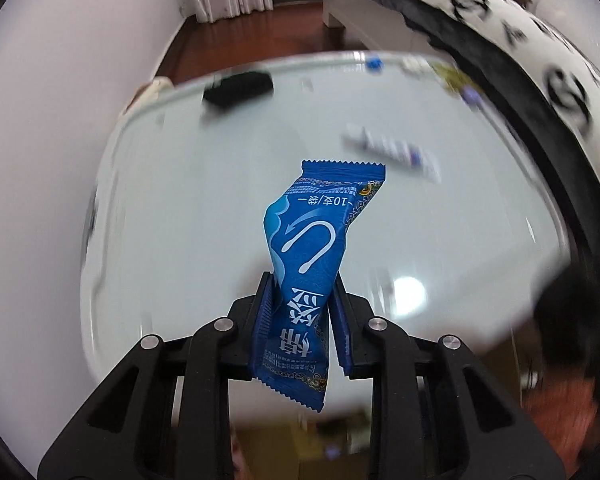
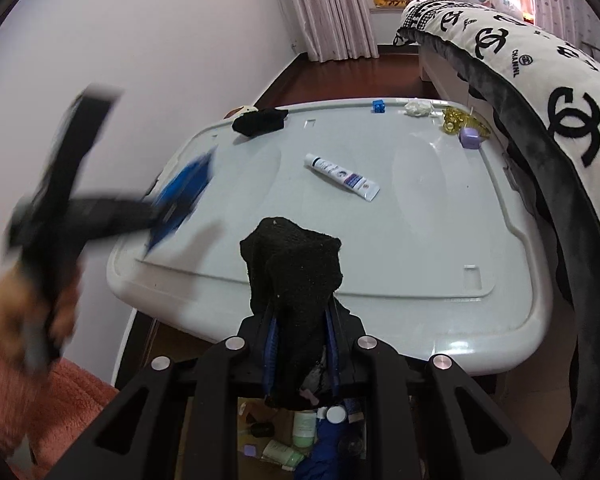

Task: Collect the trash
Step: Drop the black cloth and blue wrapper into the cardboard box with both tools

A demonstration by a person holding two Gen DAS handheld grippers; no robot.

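Observation:
A blue foil packet (image 1: 312,240) with white print stands pinched between the pads of my left gripper (image 1: 302,280), held above the white plastic lid (image 1: 180,208). The right wrist view shows that same gripper (image 2: 148,212) blurred at the left, the blue packet (image 2: 184,192) in it and a hand (image 2: 40,320) on its handle. My right gripper (image 2: 300,312) is shut on a black sock (image 2: 296,264) that bulges above its fingers. It hangs over the near edge of the lid (image 2: 420,248).
On the lid lie a white tube (image 2: 342,176), another black sock (image 2: 260,121), a blue brick (image 2: 378,105), a crumpled white piece (image 2: 418,108), a gold item (image 2: 456,120) and a purple cube (image 2: 470,137). A patterned blanket (image 2: 560,120) borders the right. Bottles (image 2: 300,428) sit below.

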